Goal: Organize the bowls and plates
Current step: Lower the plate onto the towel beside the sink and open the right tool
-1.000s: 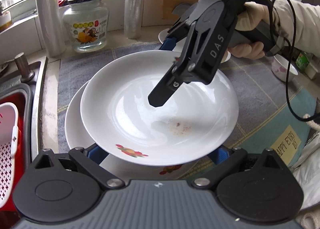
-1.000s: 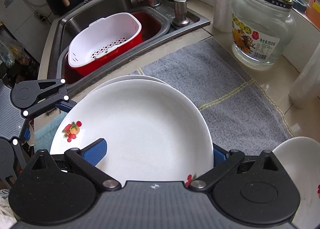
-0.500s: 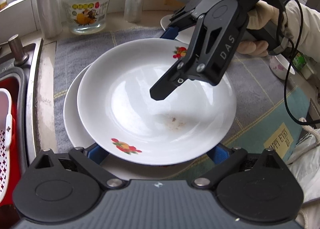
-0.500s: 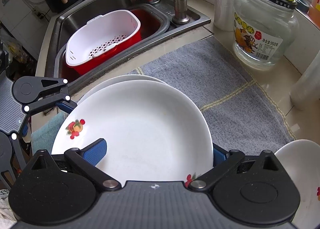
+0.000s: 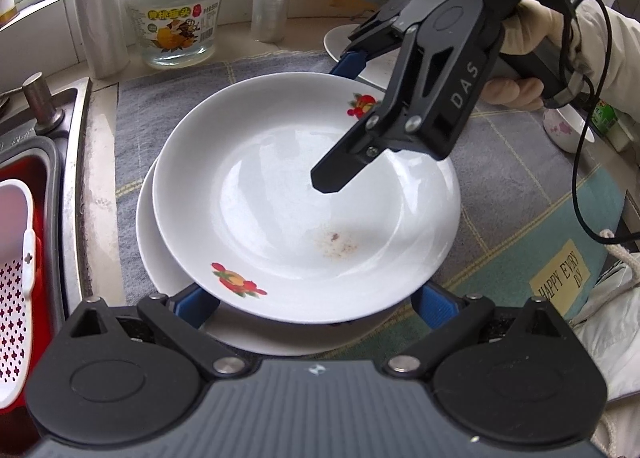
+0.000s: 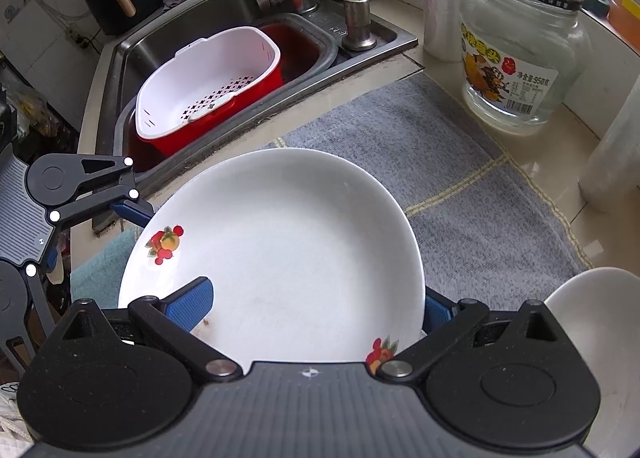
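The top plate, white with small fruit prints on its rim and a brownish smear near its middle, sits on a second white plate that peeks out at the left and near sides – the top one lies a little off toward the right. Both rest on a grey mat on the counter, just right of the sink.

The left gripper has its blue-padded fingers spread wide, one at each side of the top plate's near edge; most of each pad is hidden under the rim, so I cannot tell whether they touch it. The right gripper comes in from the far right, held by a gloved hand. Its fingers are also wide apart – one blue pad lies over the inside of the plate, the other sits outside the rim at the right, and neither pinches anything.

Beyond the plates, another white dish sits on the far part of the mat, behind the right gripper. A small bowl with pink flowers stands at the far right. At the far left stands a glass jar with a green lid. In the sink at the left lies a white strainer basket nested in a red tub
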A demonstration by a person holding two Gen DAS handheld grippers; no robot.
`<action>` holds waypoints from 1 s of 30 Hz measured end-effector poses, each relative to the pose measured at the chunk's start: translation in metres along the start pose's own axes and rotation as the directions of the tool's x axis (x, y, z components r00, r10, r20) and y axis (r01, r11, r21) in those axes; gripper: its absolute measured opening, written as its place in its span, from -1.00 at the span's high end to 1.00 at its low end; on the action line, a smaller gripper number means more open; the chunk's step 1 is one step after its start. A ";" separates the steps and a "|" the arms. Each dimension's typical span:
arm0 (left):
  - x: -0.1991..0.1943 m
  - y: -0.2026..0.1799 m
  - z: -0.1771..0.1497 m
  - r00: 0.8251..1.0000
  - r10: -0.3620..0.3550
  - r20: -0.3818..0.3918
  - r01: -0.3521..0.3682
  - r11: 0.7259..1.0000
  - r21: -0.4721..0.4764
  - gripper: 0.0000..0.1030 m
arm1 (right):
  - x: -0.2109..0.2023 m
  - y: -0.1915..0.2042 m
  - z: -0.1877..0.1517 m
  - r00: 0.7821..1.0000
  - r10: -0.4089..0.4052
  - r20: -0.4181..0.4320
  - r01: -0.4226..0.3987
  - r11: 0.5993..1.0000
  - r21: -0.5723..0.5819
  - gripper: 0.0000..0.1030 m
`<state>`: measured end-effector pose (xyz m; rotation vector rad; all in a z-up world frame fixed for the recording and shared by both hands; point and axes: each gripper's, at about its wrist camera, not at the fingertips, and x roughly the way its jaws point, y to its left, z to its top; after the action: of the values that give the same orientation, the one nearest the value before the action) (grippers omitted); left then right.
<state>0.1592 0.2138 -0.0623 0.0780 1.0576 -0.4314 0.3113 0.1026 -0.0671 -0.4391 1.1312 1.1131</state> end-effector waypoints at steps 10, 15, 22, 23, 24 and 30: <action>-0.004 -0.002 0.000 1.000 0.007 -0.006 -0.007 1.000 -0.011 -0.95 | -0.008 -0.002 -0.012 1.000 0.023 0.017 -0.023 0.999 0.038 -1.00; -0.006 -0.003 0.000 1.000 0.014 -0.003 -0.014 1.000 -0.014 -0.95 | -0.012 0.002 -0.021 1.000 0.024 0.017 -0.025 0.999 0.044 -1.00; -0.005 -0.002 0.000 1.000 0.012 -0.007 -0.012 1.000 -0.013 -0.95 | -0.019 0.005 -0.025 1.000 0.019 0.021 -0.021 0.997 0.072 -1.00; -0.005 -0.002 0.000 1.000 0.012 -0.009 -0.012 1.000 -0.011 -0.95 | -0.020 0.005 -0.026 1.000 0.020 0.023 -0.021 0.997 0.076 -1.00; -0.004 -0.002 0.001 1.000 0.013 -0.014 -0.013 1.000 -0.009 -0.95 | -0.021 0.005 -0.027 0.999 0.021 0.024 -0.023 0.997 0.079 -1.00; 0.004 -0.002 0.004 0.999 0.016 -0.043 -0.016 1.000 0.004 -0.95 | -0.031 0.006 -0.033 0.999 0.022 0.048 -0.027 0.995 0.098 -1.00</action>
<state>0.1635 0.2095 -0.0636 0.0992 1.0979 -0.4188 0.2900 0.0645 -0.0521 -0.3210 1.1472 1.0784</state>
